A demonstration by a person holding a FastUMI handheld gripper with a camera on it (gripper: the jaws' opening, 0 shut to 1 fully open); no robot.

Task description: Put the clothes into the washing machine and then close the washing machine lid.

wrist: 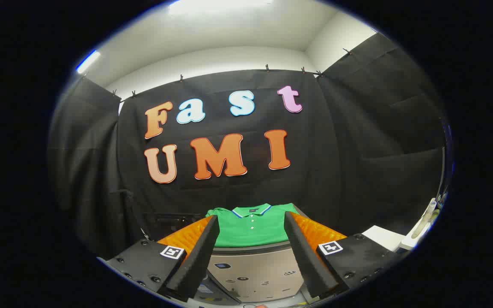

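- We're looking fwd along the hand-held gripper (250, 220); its two fingers (199, 256) are standing wide apart w/ nothing btwn the pads, so it's gripping nothing.
- A green polo shirt (251, 226) is lying flat, collar pointing to 12 o'clock, buttons down the middle. From the gripper it's sitting at 12 o'clock, just beyond the fingertips and framed btwn them.
- The shirt is resting on an orange quilted surface (315, 231), which is showing past both fingers at approx 10 and 2 o'clock of the shirt.
- At 6 o'clock of the shirt, nearer us and btwn the fingers, we're seeing the light grey top of the washing machine (255, 269) w/ a few small dark marks on it. A dark curved edge is running where that panel meets the shirt. We can't tell whether the lid is up or down from here.
- The shirt is outside the machine, lying beyond the grey panel, not inside it.
- Off at approx 3 o'clock of the shirt, well apart from it, a white bench (383, 237) corner is showing, w/ pale items beyond it too small to make out.
- Black cloth is hanging behind everything, w/ a white wall and ceiling above it.
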